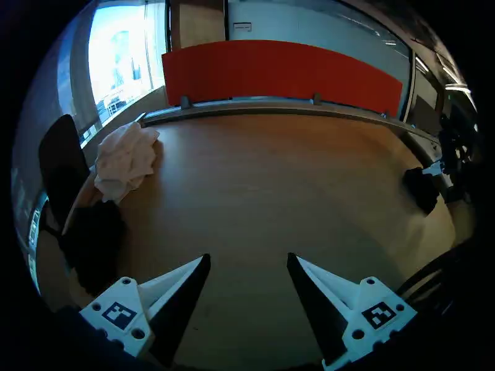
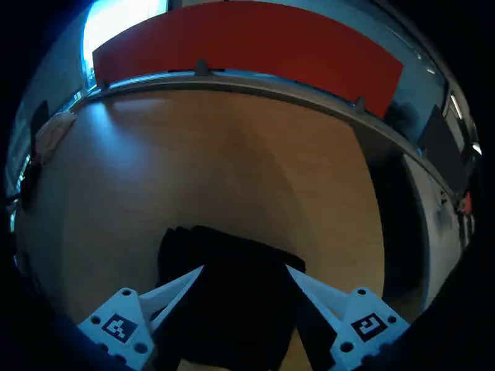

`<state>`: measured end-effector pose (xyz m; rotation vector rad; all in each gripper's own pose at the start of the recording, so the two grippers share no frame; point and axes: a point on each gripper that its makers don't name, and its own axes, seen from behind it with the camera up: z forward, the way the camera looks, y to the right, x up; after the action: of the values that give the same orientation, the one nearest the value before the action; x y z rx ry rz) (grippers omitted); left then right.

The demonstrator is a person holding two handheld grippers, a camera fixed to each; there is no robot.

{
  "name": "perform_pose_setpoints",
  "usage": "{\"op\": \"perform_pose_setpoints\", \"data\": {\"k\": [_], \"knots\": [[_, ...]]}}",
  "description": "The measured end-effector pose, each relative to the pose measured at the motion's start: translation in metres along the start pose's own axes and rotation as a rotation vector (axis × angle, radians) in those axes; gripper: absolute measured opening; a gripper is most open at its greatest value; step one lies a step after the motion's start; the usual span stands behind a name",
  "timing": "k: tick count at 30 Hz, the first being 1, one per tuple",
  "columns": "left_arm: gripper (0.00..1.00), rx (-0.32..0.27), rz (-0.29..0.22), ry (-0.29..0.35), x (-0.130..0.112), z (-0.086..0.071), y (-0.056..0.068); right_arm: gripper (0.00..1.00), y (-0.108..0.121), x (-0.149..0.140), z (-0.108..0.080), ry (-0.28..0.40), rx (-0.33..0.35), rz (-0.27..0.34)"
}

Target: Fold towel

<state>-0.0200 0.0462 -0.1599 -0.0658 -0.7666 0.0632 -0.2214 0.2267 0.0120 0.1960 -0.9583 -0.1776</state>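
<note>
A: While my left tongs (image 1: pixel 248 254) and right tongs (image 2: pixel 244 267) both hang open and empty, where's the towel?

B: Seemingly folded, dark towel (image 2: pixel 229 303) sits on tabletop (image 2: pixel 216 161) beneath right tongs; cream towel (image 1: pixel 127 157) lies crumpled at far edge, looks undone.

The right gripper (image 2: pixel 244 269), jaws apart, is over a folded black towel (image 2: pixel 229 290) on the wooden table (image 2: pixel 216 161).

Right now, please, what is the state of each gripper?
Left gripper: open, holding nothing, above the table.
Right gripper: open, over the black towel, not gripping it.
</note>
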Motion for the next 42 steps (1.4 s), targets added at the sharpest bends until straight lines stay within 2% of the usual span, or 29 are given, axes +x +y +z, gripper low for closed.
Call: {"op": "perform_pose_setpoints", "data": {"k": [14,26,42], "knots": [[0.92,0.017,0.019,-0.019,-0.006,-0.006,-0.003,0.81,0.002,-0.018,0.019,-0.026,0.009,0.008],[0.92,-0.003,0.011,0.003,0.001,-0.001,0.004,0.82,-0.006,-0.002,-0.006,0.041,0.004,0.029],[0.92,-0.022,0.015,0.019,0.001,-0.006,0.005,0.82,-0.021,-0.026,-0.029,0.068,-0.008,0.062]]}}
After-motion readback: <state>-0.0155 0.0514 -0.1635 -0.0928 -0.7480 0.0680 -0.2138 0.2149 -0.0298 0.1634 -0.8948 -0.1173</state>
